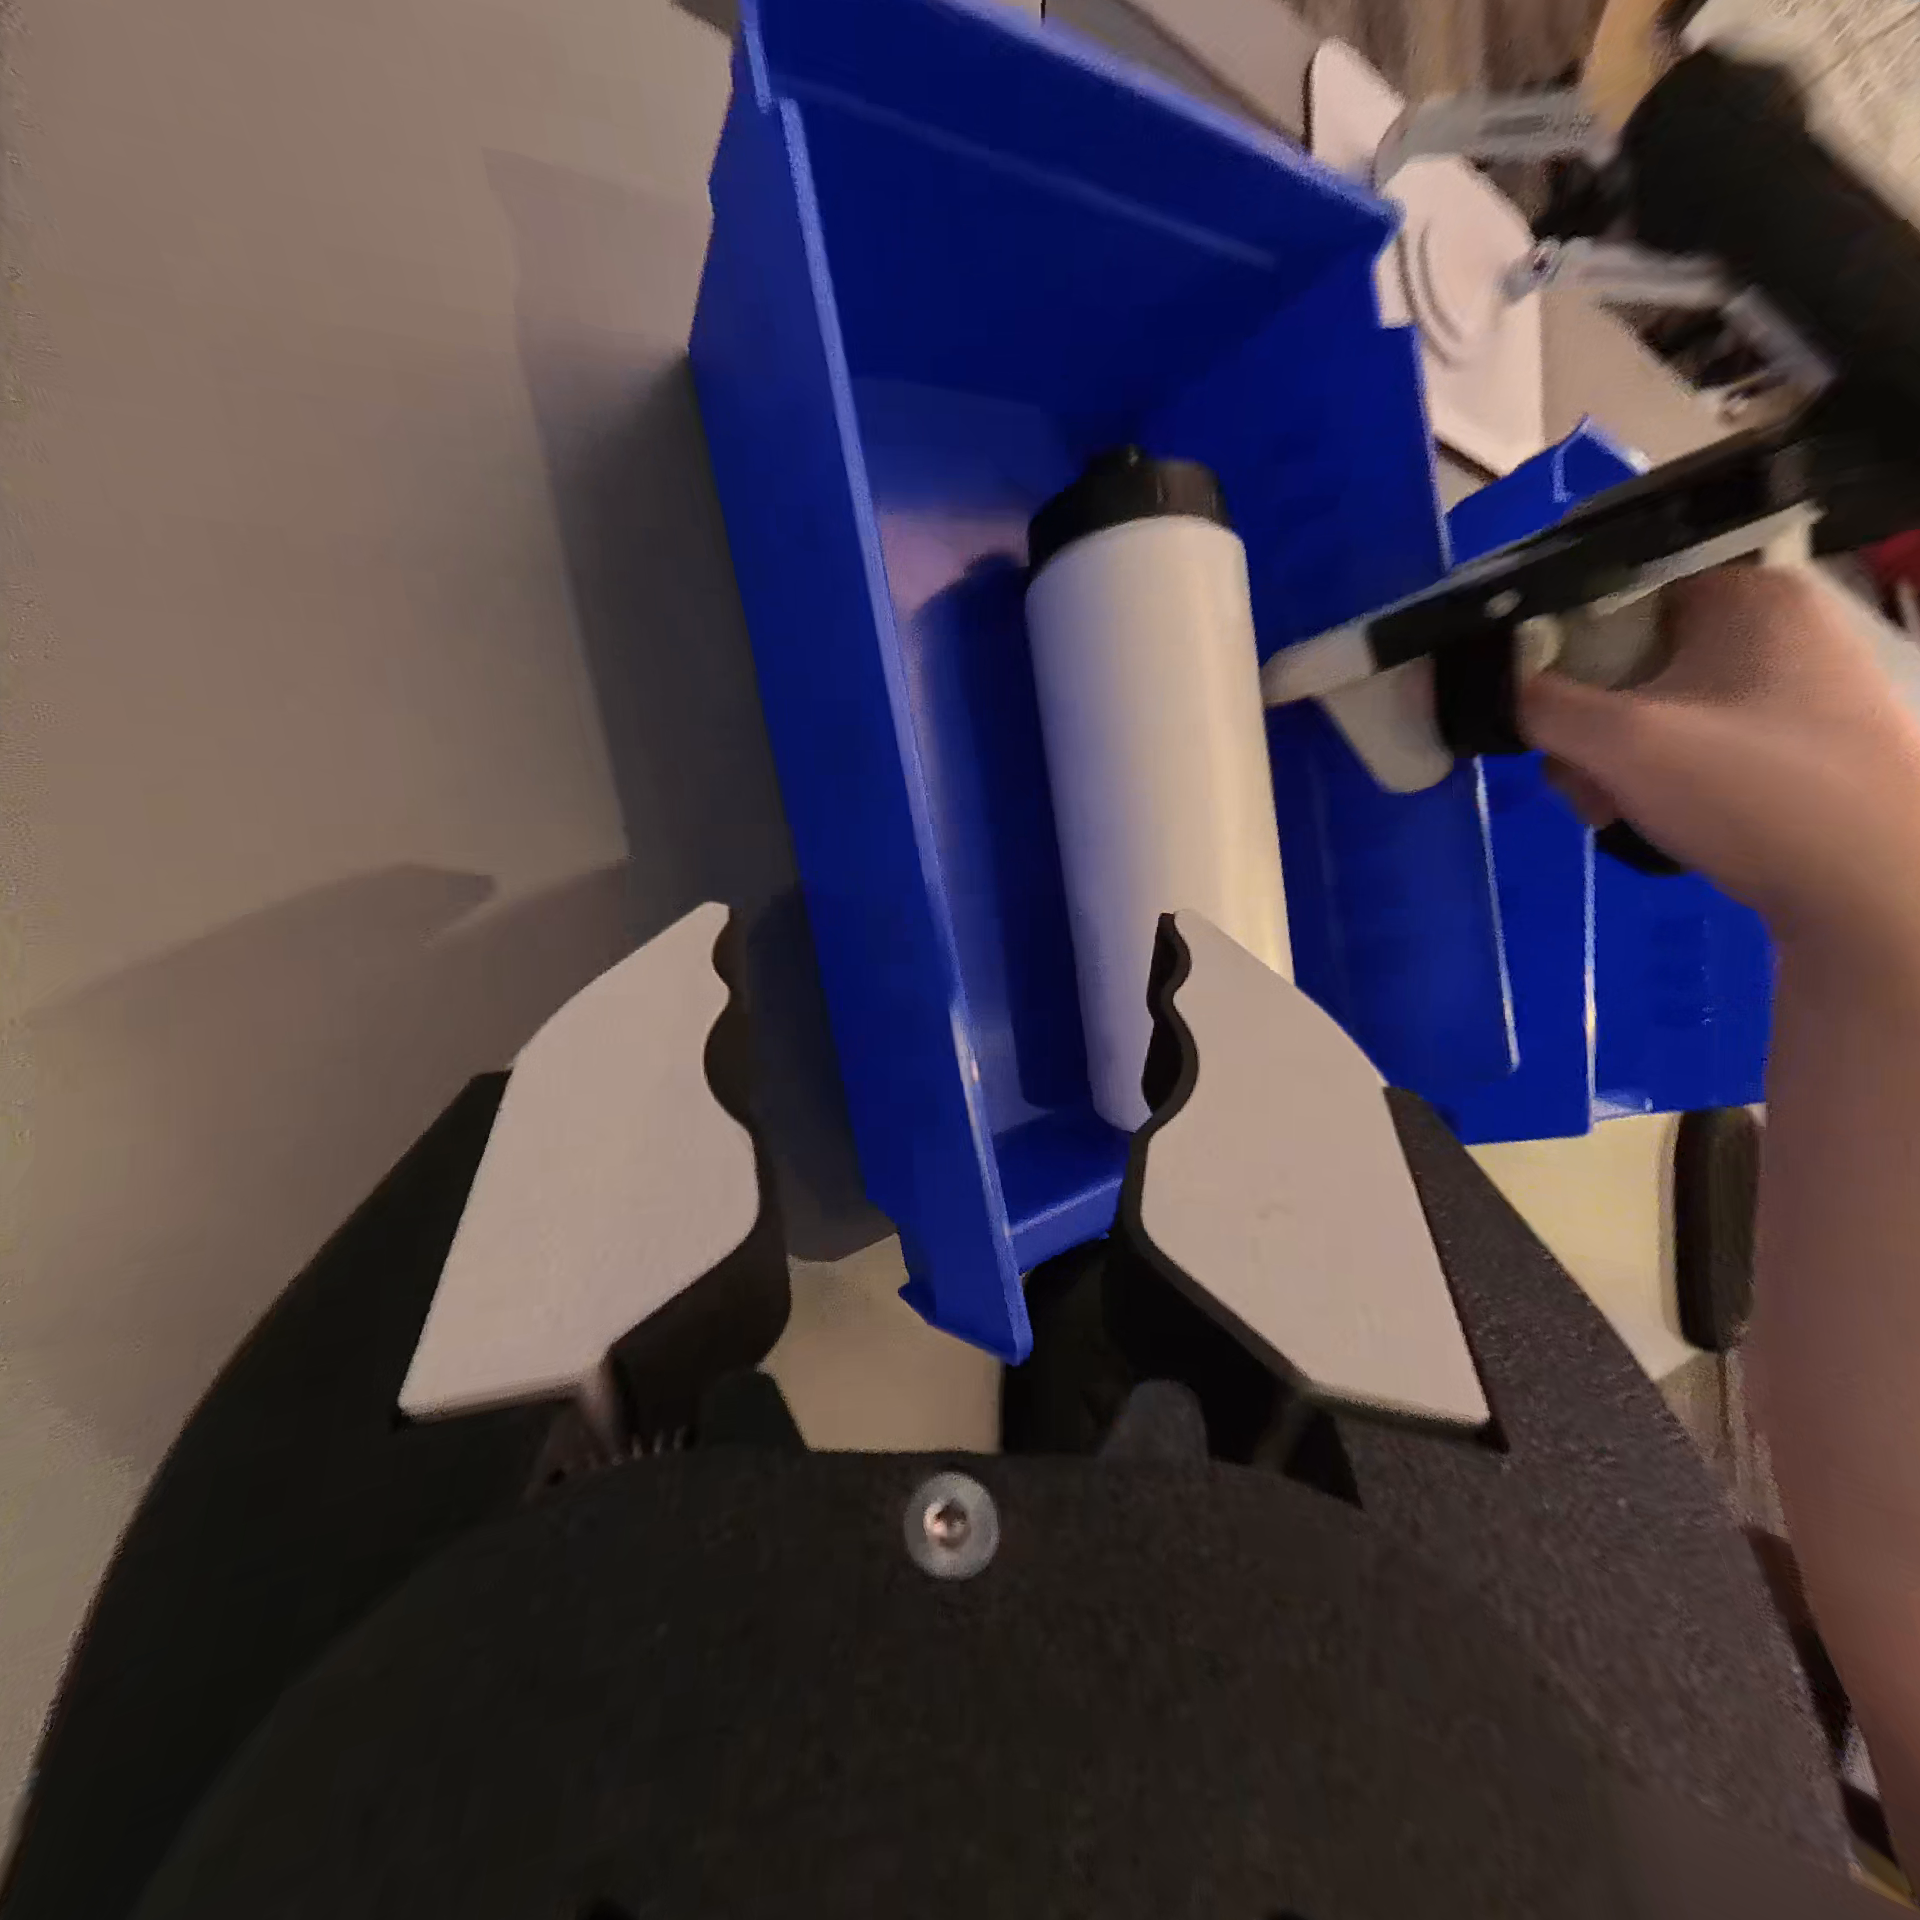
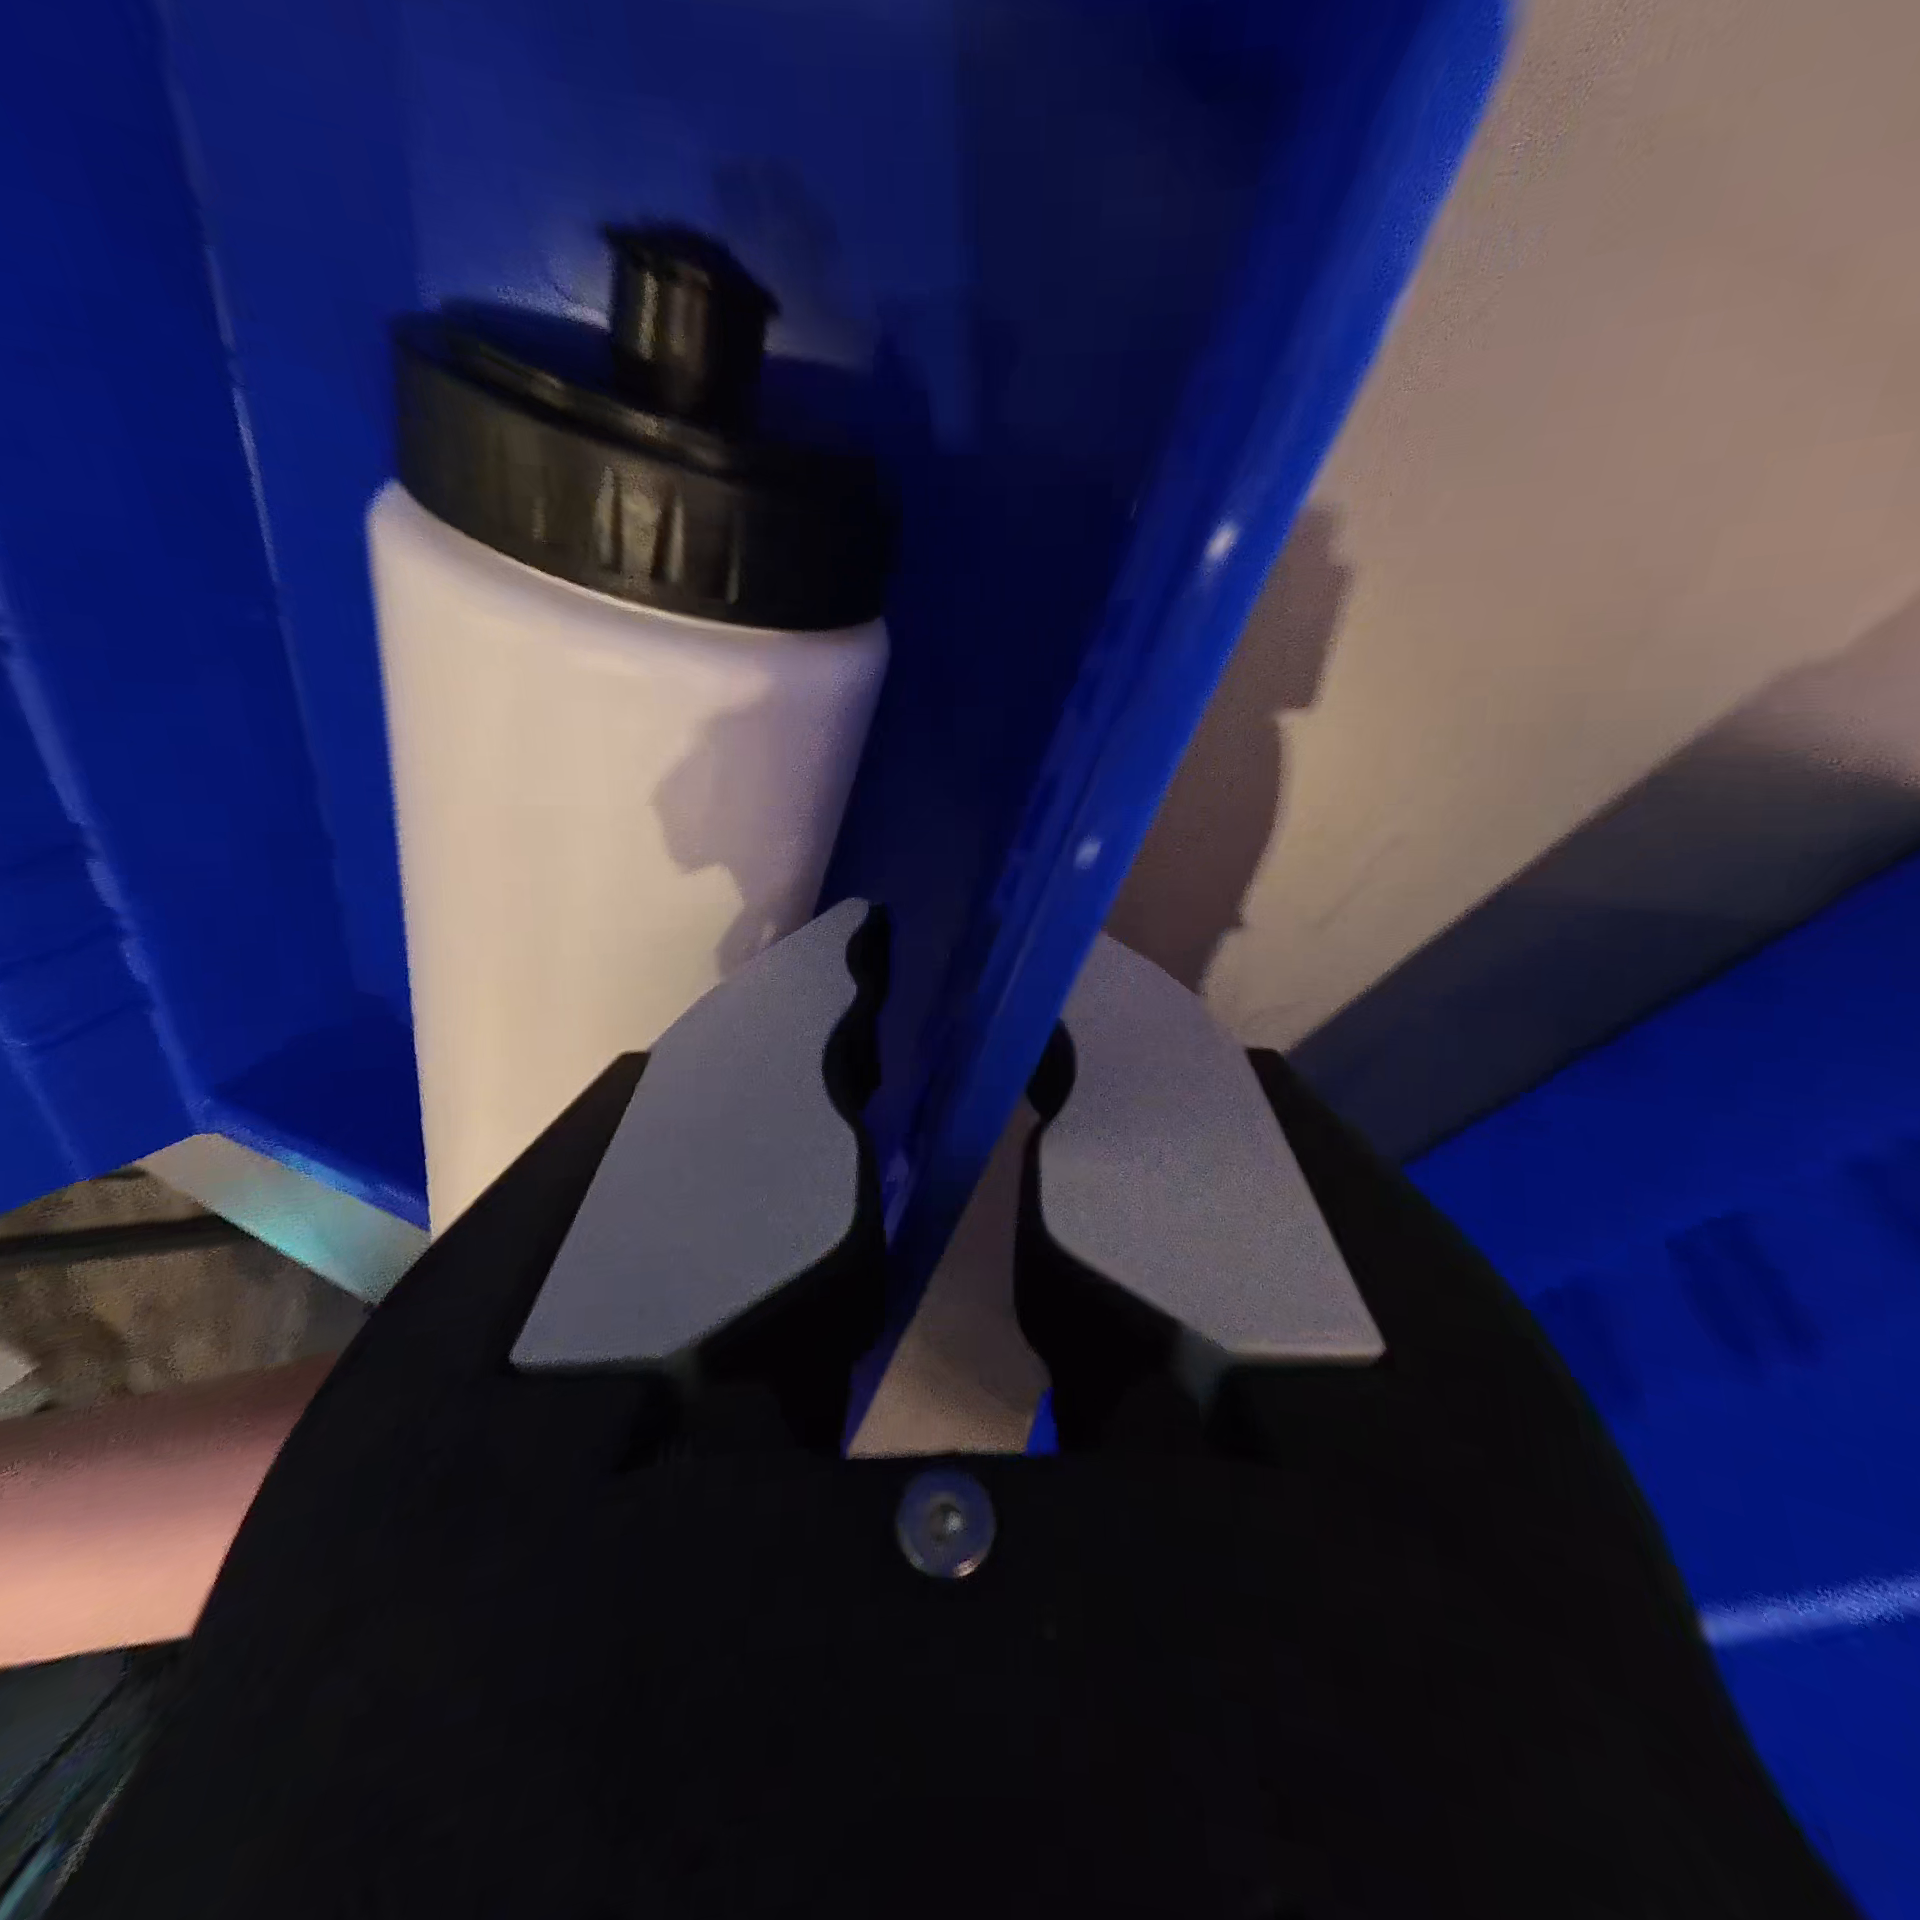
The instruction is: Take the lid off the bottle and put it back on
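A white bottle (image 1: 1143, 748) with a black spout lid (image 1: 1132, 494) on it lies inside a blue bin (image 1: 997, 239). My left gripper (image 1: 945, 920) is open at the bin's near end. Its fingers stand either side of the bin's left wall, and the right finger is over the bottle's base. My right gripper (image 1: 1340, 717) is at the bin's right wall. In the right wrist view my right gripper (image 2: 987, 935) is shut on that blue wall (image 2: 1195, 582). The bottle (image 2: 582, 790) and lid (image 2: 623, 488) lie just left of it, untouched.
A second blue bin (image 1: 1662, 987) sits right of the first and also shows in the right wrist view (image 2: 1662, 1299). Both rest on a beige tabletop (image 1: 260, 520). A person's hand (image 1: 1714, 748) holds the right gripper. A white object (image 1: 1455, 312) lies behind the bin.
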The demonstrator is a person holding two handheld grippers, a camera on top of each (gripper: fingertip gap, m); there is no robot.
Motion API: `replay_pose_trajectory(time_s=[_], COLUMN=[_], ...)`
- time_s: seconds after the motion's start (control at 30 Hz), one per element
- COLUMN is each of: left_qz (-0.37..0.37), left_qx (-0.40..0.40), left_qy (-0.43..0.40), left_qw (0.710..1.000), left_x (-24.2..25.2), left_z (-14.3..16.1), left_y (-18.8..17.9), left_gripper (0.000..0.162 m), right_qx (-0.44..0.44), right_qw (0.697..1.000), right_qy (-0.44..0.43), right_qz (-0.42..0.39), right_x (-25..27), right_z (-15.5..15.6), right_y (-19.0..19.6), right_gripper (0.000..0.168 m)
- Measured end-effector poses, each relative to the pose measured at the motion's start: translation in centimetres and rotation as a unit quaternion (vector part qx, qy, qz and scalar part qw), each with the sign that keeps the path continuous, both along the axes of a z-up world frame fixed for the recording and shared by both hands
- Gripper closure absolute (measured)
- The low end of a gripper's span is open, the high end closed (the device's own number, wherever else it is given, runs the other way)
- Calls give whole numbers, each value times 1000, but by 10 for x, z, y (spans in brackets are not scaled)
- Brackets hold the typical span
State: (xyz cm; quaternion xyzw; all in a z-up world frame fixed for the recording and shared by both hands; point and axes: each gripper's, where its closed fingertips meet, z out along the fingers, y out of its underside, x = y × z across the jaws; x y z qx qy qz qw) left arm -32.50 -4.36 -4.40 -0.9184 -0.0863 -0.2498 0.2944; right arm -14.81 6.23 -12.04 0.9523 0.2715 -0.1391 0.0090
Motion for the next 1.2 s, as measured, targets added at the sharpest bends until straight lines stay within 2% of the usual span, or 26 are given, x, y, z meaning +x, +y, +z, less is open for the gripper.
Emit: replay_pose_trajectory(time_s=[0.13,0.23,0.3,0.37,0.5,0.57,0.63,0.73,0.9,0.93,1.0,1.07,1.2], left_qz=[-16,-30,-42,-51,-63,-67,-76,-91,-110,-114,-125,-131,-135], left_qx=[-45,-73,-100,-127,-153,-148,-151,-144,-127,-124,-122,-122,-129], left_qy=[36,41,48,58,74,73,103,144,188,191,204,218,223], left_qw=[998,996,993,989,983,984,980,975,968,967,963,959,957], left_x=[5,9,12,13,15,18,16,11,6,7,10,12,19], left_z=[-20,-33,-45,-57,-70,-68,-69,-69,-70,-70,-70,-70,-70], left_y=[6,8,6,4,5,9,9,11,21,21,22,24,25], left_gripper=[89,93,96,101,125,143,146,150,153,154,154,154,154], right_qx=[137,283,346,367,332,299,260,185,111,94,52,21,4], right_qw=[989,955,932,925,937,943,951,969,982,985,991,994,994], right_qy=[12,26,16,-28,-110,-137,-145,-131,-125,-117,-92,-70,-53], right_qz=[46,90,103,93,7,-45,-81,-95,-84,-85,-81,-79,-96], right_x=[7,23,52,101,221,275,311,330,333,332,327,325,338], right_z=[43,82,95,94,76,64,49,23,-5,-9,-15,-18,-18], right_y=[19,22,14,5,-3,-5,-9,-24,-33,-34,-39,-41,-33], right_gripper=[139,130,125,109,91,90,90,90,92,97,117,151,160])
